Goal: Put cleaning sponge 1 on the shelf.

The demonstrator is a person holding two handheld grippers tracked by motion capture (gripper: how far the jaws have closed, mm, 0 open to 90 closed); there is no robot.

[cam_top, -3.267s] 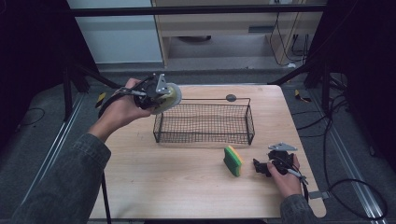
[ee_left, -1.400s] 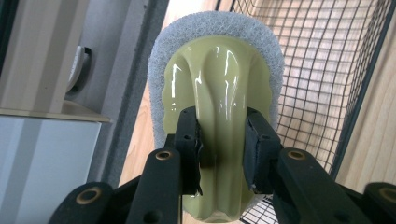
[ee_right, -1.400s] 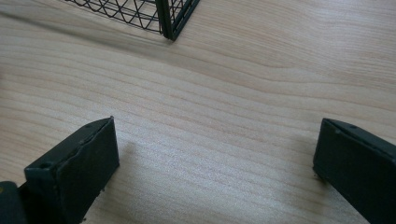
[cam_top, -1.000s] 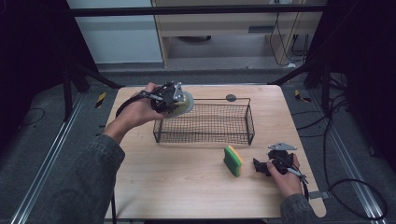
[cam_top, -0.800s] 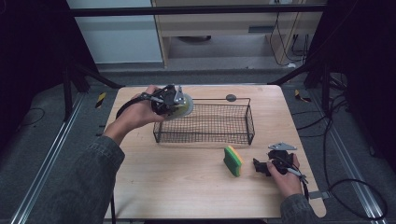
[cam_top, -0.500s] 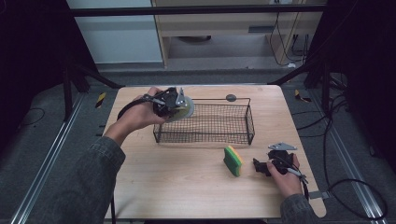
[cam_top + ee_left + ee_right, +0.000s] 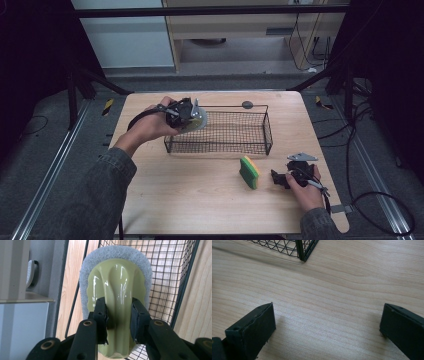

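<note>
The scrubber (image 7: pixel 116 287), a glossy pale-green handle on a grey-white scouring pad, hangs in the air at the left end of the wire basket (image 7: pixel 218 131), roughly over the rim at its 9 o'clock end. The left gripper (image 7: pixel 186 114) is clamped on the raised ridge of the handle, one black jaw on each flank, so the grip looks firm. In the left gripper view the scrubber's long axis runs straight away from the jaws, its rounded far end aimed at the basket's mesh; from the high view it is tipped on edge, the pad facing toward 3 o'clock, into the basket.

My guess is that the work is putting the cleaning things into the basket, and it is partly along: the scrubber is lifted and carried to the basket but not yet inside or let go. What remains is to lower it past the rim and release.

A green and yellow sponge (image 7: pixel 249 172) stands on edge on the counter (image 7: pixel 200 200), just off the basket's 5 o'clock corner. The right gripper (image 7: pixel 283 178) rests near it at 3 o'clock, jaws spread wide with only bare wood between them.
</note>
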